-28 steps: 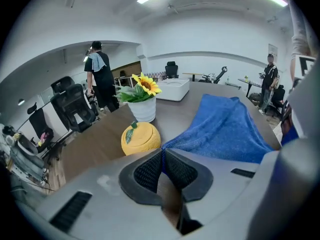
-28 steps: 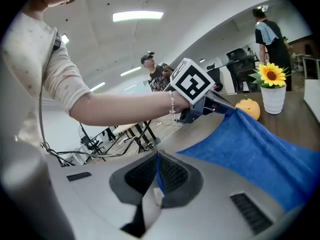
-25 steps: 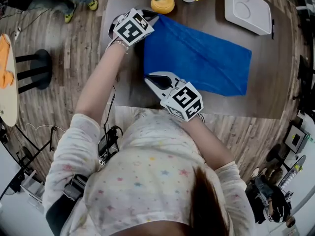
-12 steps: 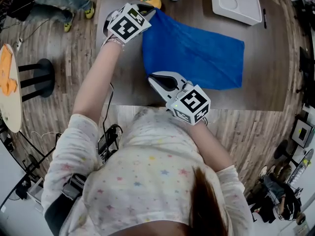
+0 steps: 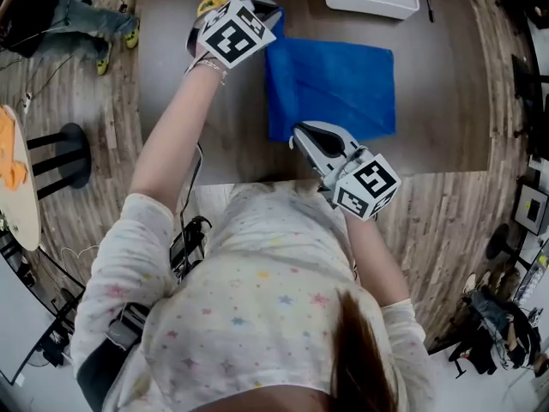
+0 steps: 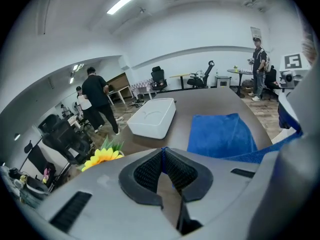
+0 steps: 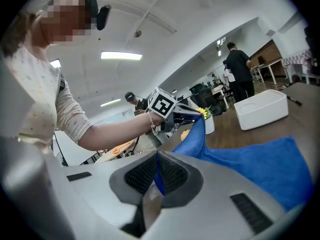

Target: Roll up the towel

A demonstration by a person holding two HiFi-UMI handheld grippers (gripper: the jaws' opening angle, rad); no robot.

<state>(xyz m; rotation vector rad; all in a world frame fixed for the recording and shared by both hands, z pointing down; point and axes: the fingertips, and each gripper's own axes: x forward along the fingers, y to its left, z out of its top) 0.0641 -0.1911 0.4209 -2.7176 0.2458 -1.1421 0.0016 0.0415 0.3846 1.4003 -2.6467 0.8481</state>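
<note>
Left gripper (image 6: 164, 151) clamps 1 corner of the fuzzy blue towel (image 5: 334, 84); right gripper (image 7: 156, 156) clamps another.

My left gripper (image 5: 271, 17) is held far out on a long, nearly straight left arm (image 5: 176, 136); its jaws are pressed together on an edge of the towel (image 5: 334, 84). My right gripper (image 5: 302, 132) stays close to the body on a bent right arm (image 5: 371, 256); its jaws pinch a thin fold of the same cloth; it points away from me.
</note>
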